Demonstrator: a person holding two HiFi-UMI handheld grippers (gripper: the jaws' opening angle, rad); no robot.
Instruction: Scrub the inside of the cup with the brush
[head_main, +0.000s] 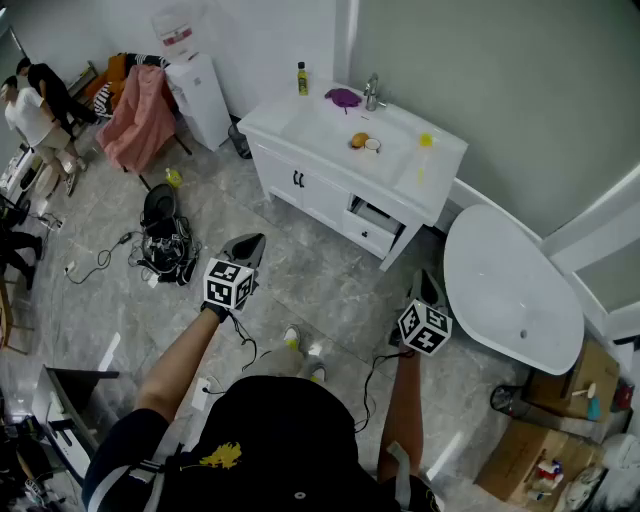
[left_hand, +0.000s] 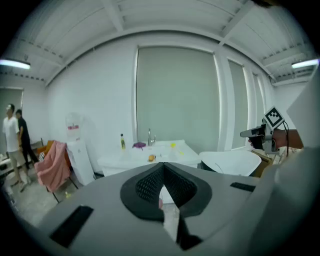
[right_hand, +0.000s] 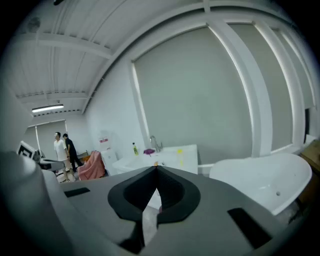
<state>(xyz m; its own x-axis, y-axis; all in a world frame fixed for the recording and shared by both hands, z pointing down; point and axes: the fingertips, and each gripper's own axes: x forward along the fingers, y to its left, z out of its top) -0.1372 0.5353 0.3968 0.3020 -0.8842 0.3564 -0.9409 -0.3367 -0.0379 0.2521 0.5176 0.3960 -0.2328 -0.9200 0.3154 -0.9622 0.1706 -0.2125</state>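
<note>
The cup, small and orange, sits on the white vanity top far ahead, beside a small white dish. A yellow brush lies at the right side of the same top. My left gripper hangs over the floor well short of the vanity, shut and empty. To its right, my right gripper is level with it, also shut with nothing in it. In the left gripper view the shut jaws point at the distant vanity and cup. The right gripper view shows its own gripper shut.
A white bathtub stands at the right, and cardboard boxes behind it. A bottle, a purple item and a faucet are on the vanity. Cables and a black bundle lie on the floor at left. Two people stand far left.
</note>
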